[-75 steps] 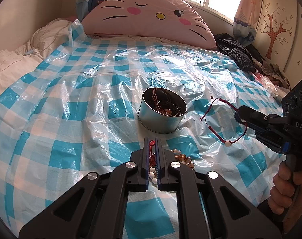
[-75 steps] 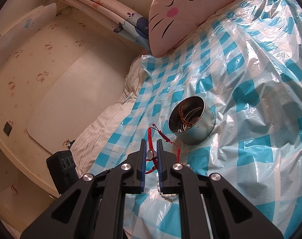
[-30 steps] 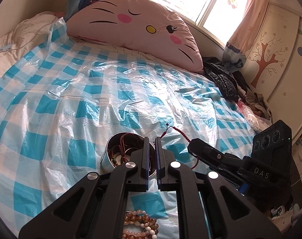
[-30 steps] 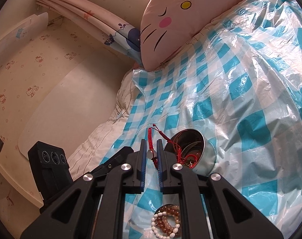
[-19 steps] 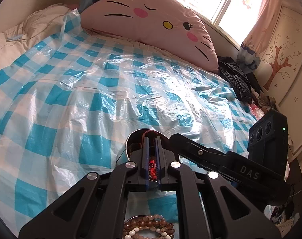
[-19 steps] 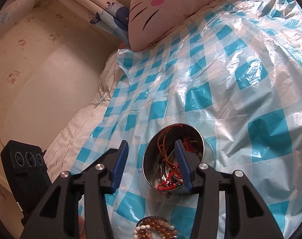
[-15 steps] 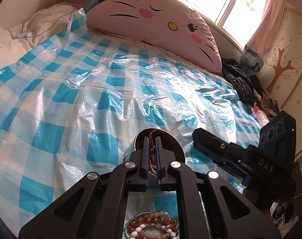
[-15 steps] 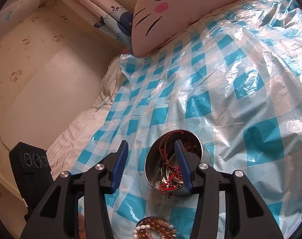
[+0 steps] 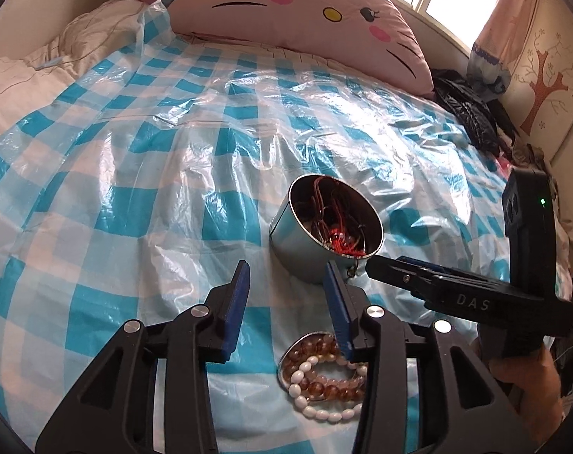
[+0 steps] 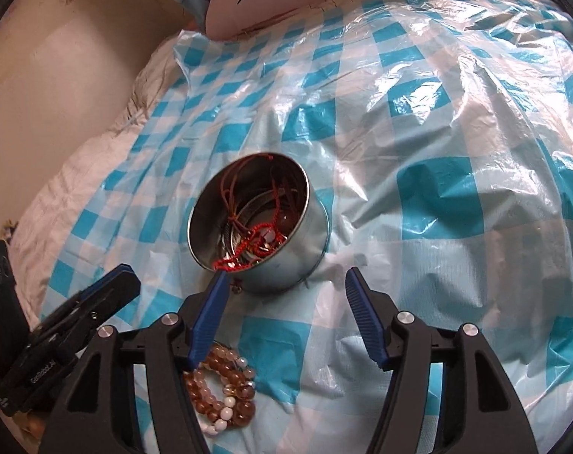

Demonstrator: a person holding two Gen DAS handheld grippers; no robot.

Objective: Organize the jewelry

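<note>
Left wrist view: the left gripper [image 9: 286, 283] stood with its jaws opening and nothing between them, just short of the tin [image 9: 326, 234]. The tin rested on the checked sheet [image 9: 135, 174], holding red cord jewelry [image 9: 341, 236]. The beads [image 9: 324, 374], a coil of amber and white strands, lay on the near side of the tin, under the gripper's right finger. The right gripper [image 9: 373, 265] reached in from the right, its tips just beside the tin's rim. Right wrist view: the right gripper [image 10: 282, 283] was likewise empty, its jaws opening, below the tin [image 10: 263, 227]. The beads [image 10: 222, 389] lay nearer than the tin, under its left finger; the left gripper [image 10: 123, 276] entered from the left. Judged from both views, the beads lay about equally near each gripper, below and behind the fingertips, with no clear long axis.
</note>
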